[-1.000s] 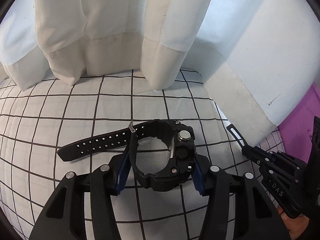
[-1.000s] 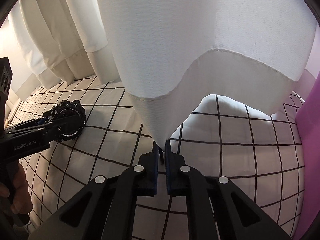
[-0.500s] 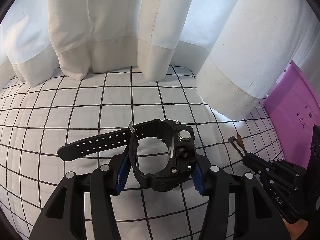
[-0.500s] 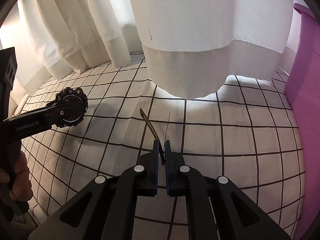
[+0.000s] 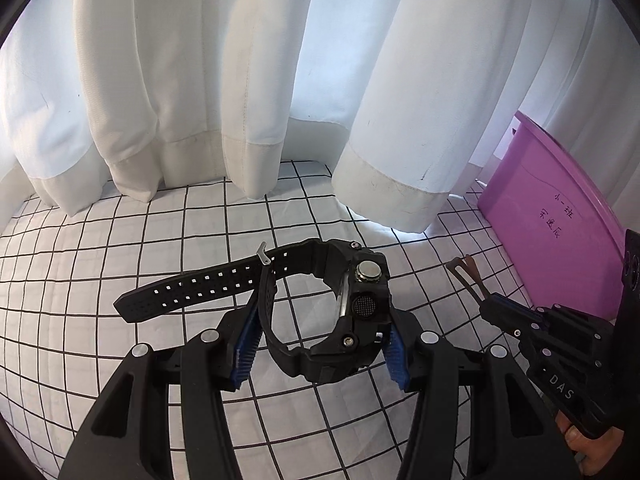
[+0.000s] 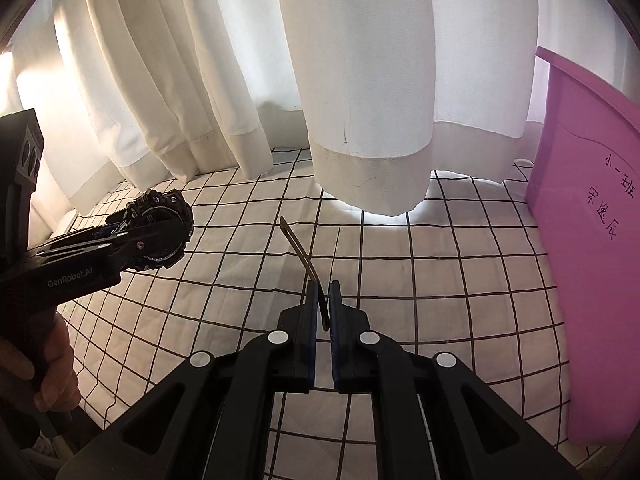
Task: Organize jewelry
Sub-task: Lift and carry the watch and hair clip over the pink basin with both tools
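- The left claw (image 5: 320, 344) is spread wide and clamps a black watch (image 5: 340, 312), one blue pad on the strap loop and the other against the case, so the watch sits crosswise between the fingers and cannot swing.
- The watch's long holed strap (image 5: 192, 292) sticks out free to the left, above the checked cloth (image 5: 168, 240); a grip on the bulky case looks more secure than one on the floppy strap.
- The right claw (image 6: 324, 308) is nearly closed, pinching the end of a thin bronze hair clip (image 6: 298, 246). The clip's far end points up and away from the fingers, clear of the cloth.
- A narrow grip suits so thin a piece; I judge it could twist or slip out if the claw loosened at all.
- Both pieces are held in the air over the cloth, well apart from each other, the watch to the left of the clip.
- A purple bin (image 6: 588, 216) stands at the right edge of the cloth, just beside the white curtain (image 6: 360, 80). It is the likely place for the jewelry, and the clip is the nearer of the two to it.
- Nothing shows inside the bin from here, so I cannot tell what it already holds.
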A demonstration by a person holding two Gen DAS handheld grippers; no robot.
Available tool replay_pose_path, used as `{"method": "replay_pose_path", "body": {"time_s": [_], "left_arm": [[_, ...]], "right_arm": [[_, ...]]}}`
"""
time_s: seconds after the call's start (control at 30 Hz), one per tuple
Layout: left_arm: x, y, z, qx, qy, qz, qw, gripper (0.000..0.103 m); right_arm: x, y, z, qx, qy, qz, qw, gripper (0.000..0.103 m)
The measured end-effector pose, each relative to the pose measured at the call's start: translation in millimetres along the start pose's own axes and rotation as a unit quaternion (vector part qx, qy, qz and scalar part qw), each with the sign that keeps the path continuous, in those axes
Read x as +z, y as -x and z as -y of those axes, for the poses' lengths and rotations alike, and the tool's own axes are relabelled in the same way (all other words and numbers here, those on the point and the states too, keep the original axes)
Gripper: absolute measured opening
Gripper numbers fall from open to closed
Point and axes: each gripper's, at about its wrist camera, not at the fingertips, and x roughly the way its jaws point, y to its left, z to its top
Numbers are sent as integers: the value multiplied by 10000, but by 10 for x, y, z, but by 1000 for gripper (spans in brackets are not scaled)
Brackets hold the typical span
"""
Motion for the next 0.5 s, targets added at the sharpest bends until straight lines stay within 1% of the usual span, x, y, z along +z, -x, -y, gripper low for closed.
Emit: {"method": "replay_pose_path", "body": {"time_s": [0.23, 0.5], "left_arm": [[36, 188, 332, -155, -179, 68, 9997, 51], [187, 504, 762, -362, -514, 387, 9973, 51]], "right_arm": [[37, 409, 105, -96, -137, 317, 9994, 6], [86, 971, 256, -238, -212, 720, 9969, 6]]}}
